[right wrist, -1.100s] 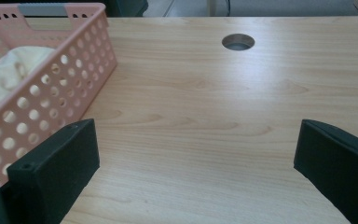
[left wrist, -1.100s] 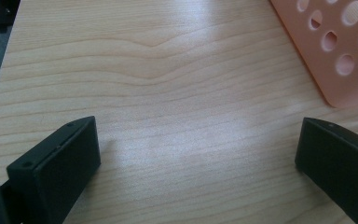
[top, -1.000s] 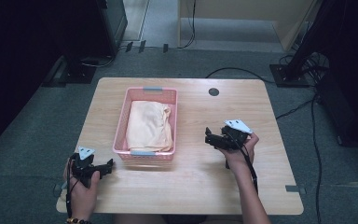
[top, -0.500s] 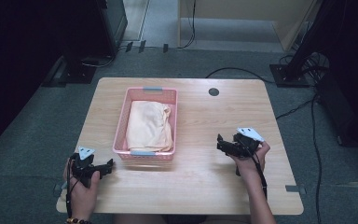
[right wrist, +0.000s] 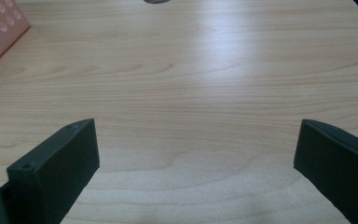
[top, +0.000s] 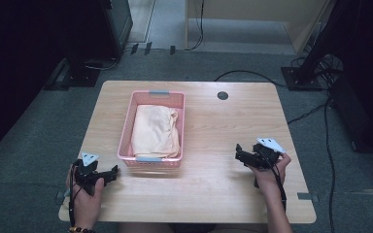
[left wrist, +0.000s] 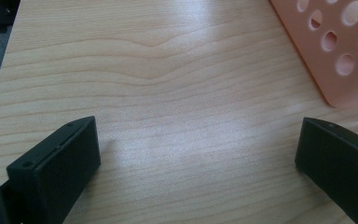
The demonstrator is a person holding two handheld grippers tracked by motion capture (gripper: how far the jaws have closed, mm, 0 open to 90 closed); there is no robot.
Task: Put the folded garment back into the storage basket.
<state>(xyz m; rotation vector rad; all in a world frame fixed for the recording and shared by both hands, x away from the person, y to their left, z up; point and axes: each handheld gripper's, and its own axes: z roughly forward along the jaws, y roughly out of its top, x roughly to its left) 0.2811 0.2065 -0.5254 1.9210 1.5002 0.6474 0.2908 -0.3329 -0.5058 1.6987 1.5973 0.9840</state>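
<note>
Basket (top: 126, 127), pink, frame centre, holding folded cloth (top: 155, 130); left gripper (top: 112, 171) and right gripper (top: 238, 154) spread, empty; packing apparently finished, next move probably none.

My counter (top: 209, 194) is pale wood with rounded corners and stands on grey carpet. A pink basket (top: 126, 131) with holes in its walls sits on it, left of the middle, holding a folded yellowish cloth (top: 155, 131). A round dark hole (top: 223, 95) sits near the far edge.
</note>
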